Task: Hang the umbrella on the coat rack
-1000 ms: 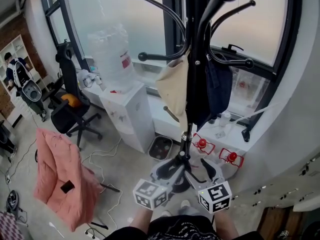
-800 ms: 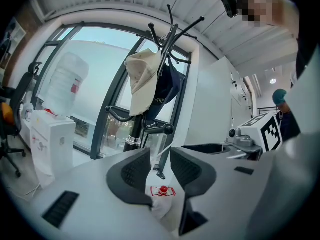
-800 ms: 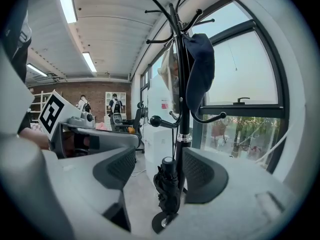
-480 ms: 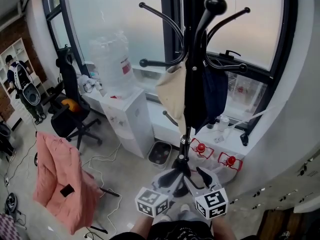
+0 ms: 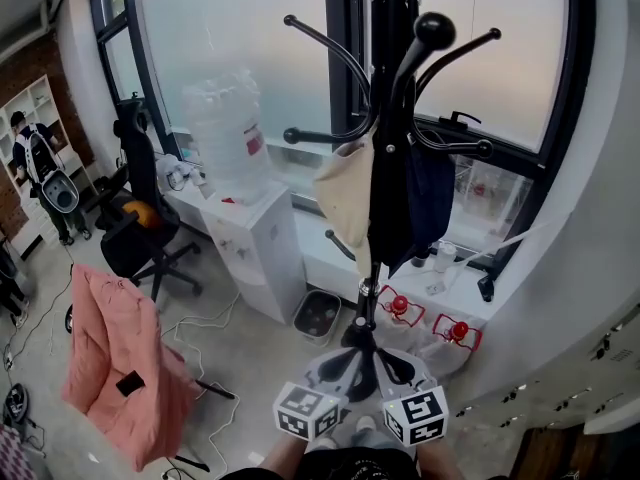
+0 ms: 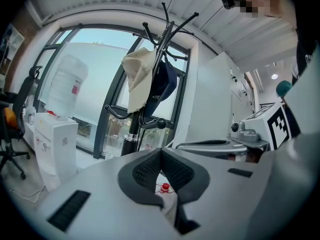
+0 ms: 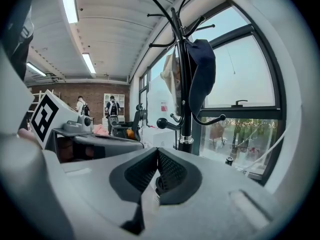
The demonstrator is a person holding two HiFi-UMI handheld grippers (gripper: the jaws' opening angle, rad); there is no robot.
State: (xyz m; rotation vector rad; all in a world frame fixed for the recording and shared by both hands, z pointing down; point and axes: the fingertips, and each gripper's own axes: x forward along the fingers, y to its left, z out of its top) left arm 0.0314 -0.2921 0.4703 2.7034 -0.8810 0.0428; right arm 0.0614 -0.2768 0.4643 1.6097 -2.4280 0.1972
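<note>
Head view: my left gripper (image 5: 345, 370) and right gripper (image 5: 393, 370) sit side by side, each with jaws pressed together and empty. Just ahead, one coat rack (image 5: 365, 303) stands upright on the floor (image 5: 250, 338) by the window (image 5: 250, 28). It carries one beige hat (image 5: 345, 193) on the left and one navy cap (image 5: 432, 188) on the right. I cannot pick out the umbrella.

The coat rack (image 5: 388, 168) stands before the window (image 5: 250, 48), with the water dispenser (image 5: 255, 253) to its left, the office chair (image 5: 140, 233) farther left, and the left gripper (image 5: 345, 366) and right gripper (image 5: 393, 365) side by side before its base.
</note>
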